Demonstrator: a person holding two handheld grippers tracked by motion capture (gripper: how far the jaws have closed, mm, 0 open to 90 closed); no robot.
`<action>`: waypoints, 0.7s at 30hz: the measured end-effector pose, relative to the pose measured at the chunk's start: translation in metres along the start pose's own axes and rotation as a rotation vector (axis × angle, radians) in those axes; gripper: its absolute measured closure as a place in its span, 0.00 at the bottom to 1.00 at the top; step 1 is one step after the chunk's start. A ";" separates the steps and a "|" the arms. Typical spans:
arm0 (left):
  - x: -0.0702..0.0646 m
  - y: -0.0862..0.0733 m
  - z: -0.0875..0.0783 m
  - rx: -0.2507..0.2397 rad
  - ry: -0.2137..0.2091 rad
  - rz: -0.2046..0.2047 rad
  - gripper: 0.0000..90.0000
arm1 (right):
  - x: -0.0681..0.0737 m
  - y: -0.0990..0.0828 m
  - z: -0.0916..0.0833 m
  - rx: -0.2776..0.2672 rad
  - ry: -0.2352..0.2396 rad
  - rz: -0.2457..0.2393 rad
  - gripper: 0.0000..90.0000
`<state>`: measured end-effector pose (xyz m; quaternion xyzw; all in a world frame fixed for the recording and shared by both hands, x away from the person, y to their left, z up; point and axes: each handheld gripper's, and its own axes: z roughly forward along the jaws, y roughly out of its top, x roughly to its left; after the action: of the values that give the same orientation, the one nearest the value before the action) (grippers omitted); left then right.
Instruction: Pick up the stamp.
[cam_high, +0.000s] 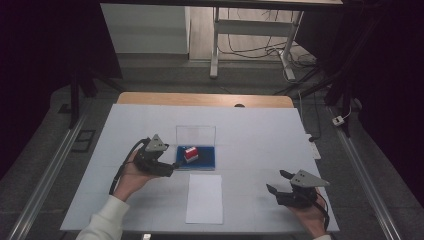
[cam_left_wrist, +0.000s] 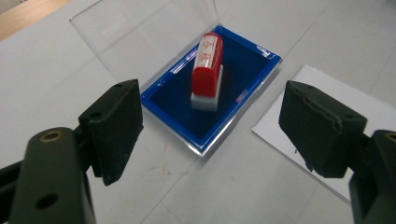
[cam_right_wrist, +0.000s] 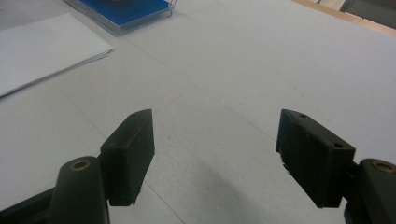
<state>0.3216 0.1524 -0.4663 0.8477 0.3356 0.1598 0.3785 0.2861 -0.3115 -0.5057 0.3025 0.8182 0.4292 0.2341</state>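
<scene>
— Red stamp (cam_left_wrist: 208, 70), where is it sitting?
— Upright in the blue case (cam_left_wrist: 252, 70) on the counter (cam_high: 260, 135), just beyond the left gripper (cam_left_wrist: 210, 121), whose jaws are gaping empty.
— The right gripper (cam_right_wrist: 215, 154)?
— Jaws standing open, holding nothing.

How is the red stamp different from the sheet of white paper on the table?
The red stamp is a chunky block with a white base, while the white paper is thin and flat. The stamp stands in the blue ink pad case with its clear lid raised; the paper lies bare on the table, nearer the person. Neither is touched by a gripper.
</scene>
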 end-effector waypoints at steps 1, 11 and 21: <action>0.000 0.002 0.002 -0.002 -0.002 -0.002 0.25 | 0.000 0.000 0.000 0.006 -0.003 0.001 0.31; 0.001 0.015 0.014 0.002 -0.012 0.007 0.28 | 0.001 0.000 0.003 0.020 -0.002 -0.003 0.31; 0.004 0.023 0.032 0.027 -0.031 -0.002 0.33 | 0.001 -0.001 0.004 0.022 0.002 -0.003 0.31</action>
<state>0.3521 0.1267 -0.4703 0.8548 0.3326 0.1418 0.3722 0.2874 -0.3087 -0.5088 0.3035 0.8234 0.4203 0.2305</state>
